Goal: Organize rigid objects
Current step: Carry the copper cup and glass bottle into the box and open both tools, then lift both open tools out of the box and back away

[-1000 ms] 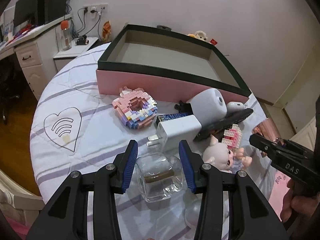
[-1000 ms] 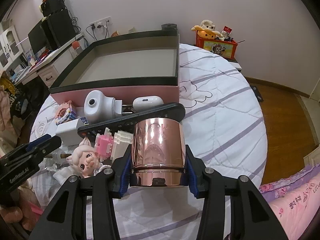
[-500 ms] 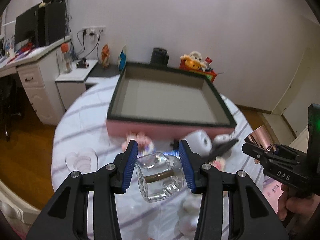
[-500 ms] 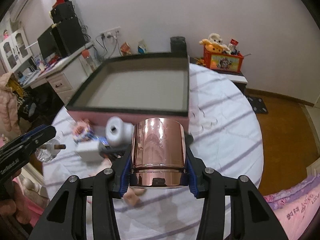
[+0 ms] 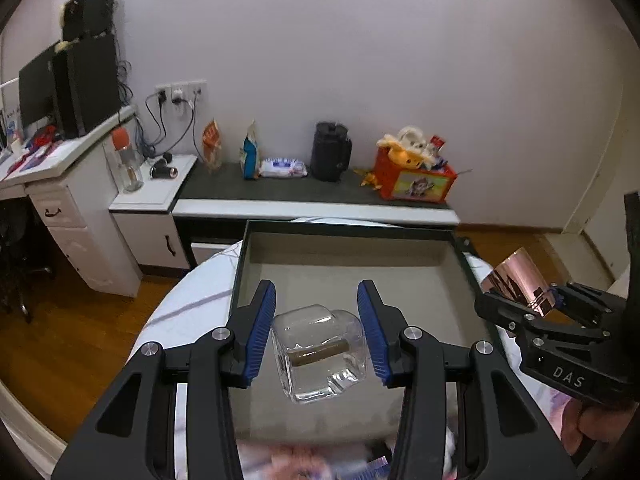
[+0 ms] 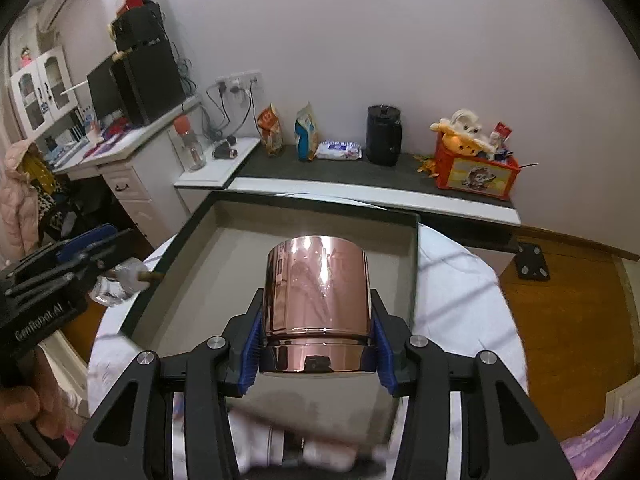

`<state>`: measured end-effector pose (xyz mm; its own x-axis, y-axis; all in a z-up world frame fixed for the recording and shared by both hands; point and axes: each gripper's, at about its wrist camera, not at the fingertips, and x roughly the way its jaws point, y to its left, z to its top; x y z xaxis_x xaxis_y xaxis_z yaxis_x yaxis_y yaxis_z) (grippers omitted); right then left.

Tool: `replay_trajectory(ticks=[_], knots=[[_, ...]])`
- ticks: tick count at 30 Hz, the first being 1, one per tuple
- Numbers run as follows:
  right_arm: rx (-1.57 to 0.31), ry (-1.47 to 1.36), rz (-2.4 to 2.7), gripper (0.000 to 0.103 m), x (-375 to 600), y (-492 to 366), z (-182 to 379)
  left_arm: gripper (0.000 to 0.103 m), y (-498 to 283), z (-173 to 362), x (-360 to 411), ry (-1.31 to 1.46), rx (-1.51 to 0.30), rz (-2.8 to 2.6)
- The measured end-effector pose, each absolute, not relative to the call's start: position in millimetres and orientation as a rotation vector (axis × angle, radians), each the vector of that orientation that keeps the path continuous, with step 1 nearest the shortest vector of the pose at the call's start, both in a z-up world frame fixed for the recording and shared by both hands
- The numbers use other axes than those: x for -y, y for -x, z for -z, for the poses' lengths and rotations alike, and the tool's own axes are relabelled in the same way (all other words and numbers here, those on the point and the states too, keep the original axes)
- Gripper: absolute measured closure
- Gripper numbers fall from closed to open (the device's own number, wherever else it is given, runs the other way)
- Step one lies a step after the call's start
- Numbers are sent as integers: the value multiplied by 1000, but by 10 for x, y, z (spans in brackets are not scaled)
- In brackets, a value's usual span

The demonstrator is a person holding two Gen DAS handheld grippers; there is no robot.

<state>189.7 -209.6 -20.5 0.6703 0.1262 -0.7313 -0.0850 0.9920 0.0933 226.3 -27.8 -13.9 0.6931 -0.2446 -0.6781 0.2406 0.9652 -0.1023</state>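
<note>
My left gripper (image 5: 316, 336) is shut on a clear glass bottle (image 5: 320, 354) with a brown stopper and holds it in the air over the near part of an open box (image 5: 352, 256) with a dark rim and grey inside. My right gripper (image 6: 316, 350) is shut on a shiny rose-gold cup (image 6: 316, 300), held above the same box (image 6: 192, 256). The cup (image 5: 516, 282) and right gripper (image 5: 532, 312) show at the right in the left wrist view. The bottle (image 6: 120, 280) and left gripper (image 6: 76, 256) show at the left in the right wrist view.
The box sits on a round table with a white striped cloth (image 6: 460, 280). Blurred small items lie at the near table edge (image 5: 312, 460). Behind the table runs a low dark shelf (image 5: 304, 192) with a black jug (image 5: 331, 151) and an orange toy crate (image 5: 416, 178). A white desk (image 5: 60, 200) stands at the left.
Both grippers have risen and moved forward with their objects, from above the clutter in front of the box to over the box. The toys and charger have dropped out of view.
</note>
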Motion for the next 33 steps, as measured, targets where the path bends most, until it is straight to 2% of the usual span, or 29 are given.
replay_trajectory(ticks=[5, 12, 13, 14, 15, 16, 17, 19, 20, 26, 33], knots=[[-913, -86, -114, 56, 2144, -2516, 530, 60, -2822, 524, 441, -8, -851, 263], [-1008, -92, -89, 55, 2202, -2949, 916, 59, -3287, 947, 633, -52, -959, 253], [-1019, -86, -82, 55, 2200, -2972, 954, 55, -3303, 976, 643, -61, -964, 242], [-1030, -75, -75, 55, 2190, -2993, 972, 38, -3301, 982, 663, -66, -967, 233], [-1040, -65, -72, 55, 2176, -3002, 993, 26, -3307, 984, 665, -67, -969, 225], [-1047, -68, -74, 54, 2172, -3005, 1009, 6, -3308, 966, 646, -61, -961, 217], [-1045, -76, -75, 51, 2186, -3016, 1005, 1, -3296, 938, 616, -60, -943, 203], [-1028, -73, -48, 28, 2214, -2994, 968, 0, -3246, 858, 566, -61, -918, 188], [-1016, -75, -30, 22, 2239, -2961, 935, 0, -3219, 829, 534, -50, -918, 190], [-969, -101, -56, 19, 2275, -2728, 706, 0, -2903, 580, 345, -39, -879, 180], [-872, -144, -70, 19, 2292, -2066, 299, 0, -2209, 133, 143, -22, -785, 192]])
